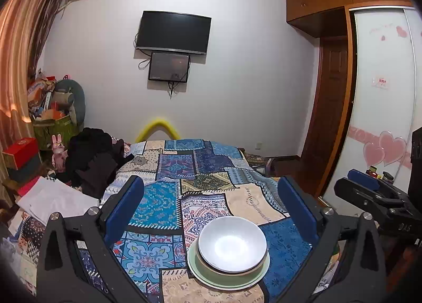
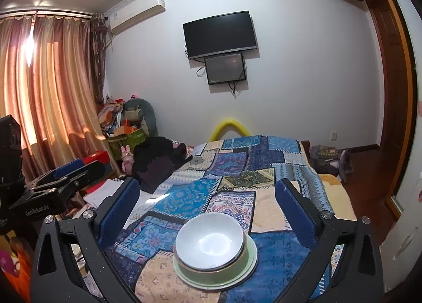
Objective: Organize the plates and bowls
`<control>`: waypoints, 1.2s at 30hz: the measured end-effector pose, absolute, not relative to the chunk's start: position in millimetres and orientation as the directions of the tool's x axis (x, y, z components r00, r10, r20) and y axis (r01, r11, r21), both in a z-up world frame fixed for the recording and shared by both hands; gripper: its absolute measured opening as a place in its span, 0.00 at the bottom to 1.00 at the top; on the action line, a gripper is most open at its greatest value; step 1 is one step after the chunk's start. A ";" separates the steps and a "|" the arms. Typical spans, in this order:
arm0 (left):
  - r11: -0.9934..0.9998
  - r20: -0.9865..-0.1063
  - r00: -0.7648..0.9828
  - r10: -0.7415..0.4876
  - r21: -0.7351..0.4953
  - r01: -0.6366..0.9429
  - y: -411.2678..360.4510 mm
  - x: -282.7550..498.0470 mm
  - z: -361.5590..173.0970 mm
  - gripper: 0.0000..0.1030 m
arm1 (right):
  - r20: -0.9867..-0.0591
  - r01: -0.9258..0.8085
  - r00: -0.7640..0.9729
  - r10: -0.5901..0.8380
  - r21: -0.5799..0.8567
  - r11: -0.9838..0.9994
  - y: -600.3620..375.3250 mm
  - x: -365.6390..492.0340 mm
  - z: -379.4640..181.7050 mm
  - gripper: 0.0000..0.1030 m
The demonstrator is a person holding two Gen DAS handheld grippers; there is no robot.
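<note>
Above the stacked bowls (image 1: 232, 247) both grippers, left (image 1: 211, 213) and right (image 2: 207, 210), hover near level, fingers spread, nothing between them.

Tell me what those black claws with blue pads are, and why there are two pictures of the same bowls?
Those claws are grabbing tools. A person holds one in each hand, and each tool carries a small camera looking out between its two fingers. One picture comes from the left gripper, the other from the right gripper, so you see the same place from two spots. Both are wide open and hold nothing. On the patchwork cloth sits a pale green plate. On it stands a green bowl, and a white bowl nests inside that. Everything is stacked in one pile.
</note>
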State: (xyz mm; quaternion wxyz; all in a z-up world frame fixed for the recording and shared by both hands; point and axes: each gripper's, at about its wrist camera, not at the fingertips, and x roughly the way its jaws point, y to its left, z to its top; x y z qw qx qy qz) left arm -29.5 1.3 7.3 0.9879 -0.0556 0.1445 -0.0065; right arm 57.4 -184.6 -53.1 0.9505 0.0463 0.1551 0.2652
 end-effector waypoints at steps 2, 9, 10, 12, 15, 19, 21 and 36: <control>0.993 -0.289 0.957 -0.027 -0.114 -0.006 2.0 -29.4 4.7 1.00 | -0.274 -0.490 0.811 0.517 0.166 0.856 -185.4 56.6 -54.1 0.99; 0.994 -0.296 0.955 -0.024 -0.113 -0.010 -0.9 -32.5 0.7 1.00 | -0.278 -0.490 0.808 0.519 0.170 0.855 -186.2 54.6 -57.6 0.99; 0.994 -0.298 0.954 -0.022 -0.111 -0.011 -1.2 -32.1 0.1 1.00 | -0.277 -0.490 0.808 0.520 0.173 0.854 -186.4 54.3 -57.4 0.99; 0.994 -0.301 0.953 -0.023 -0.108 -0.010 -2.0 -31.5 -0.3 1.00 | -0.278 -0.491 0.807 0.522 0.176 0.853 -187.0 53.6 -58.2 0.99; 0.994 -0.304 0.952 -0.027 -0.108 -0.007 -2.6 -31.6 -1.2 1.00 | -0.278 -0.491 0.806 0.522 0.177 0.853 -186.6 54.1 -57.2 0.99; 0.994 -0.311 0.950 -0.031 -0.110 -0.004 -3.7 -29.7 -2.3 1.00 | -0.279 -0.493 0.805 0.523 0.175 0.852 -187.3 52.9 -57.8 0.99; 0.994 -0.312 0.950 -0.030 -0.108 -0.004 -4.5 -29.5 -2.4 1.00 | -0.280 -0.491 0.806 0.522 0.176 0.853 -187.1 53.0 -58.2 0.99; 0.994 -0.314 0.949 -0.035 -0.111 0.000 -3.2 -28.4 -2.6 1.00 | -0.279 -0.494 0.805 0.523 0.171 0.852 -186.4 52.5 -57.7 0.99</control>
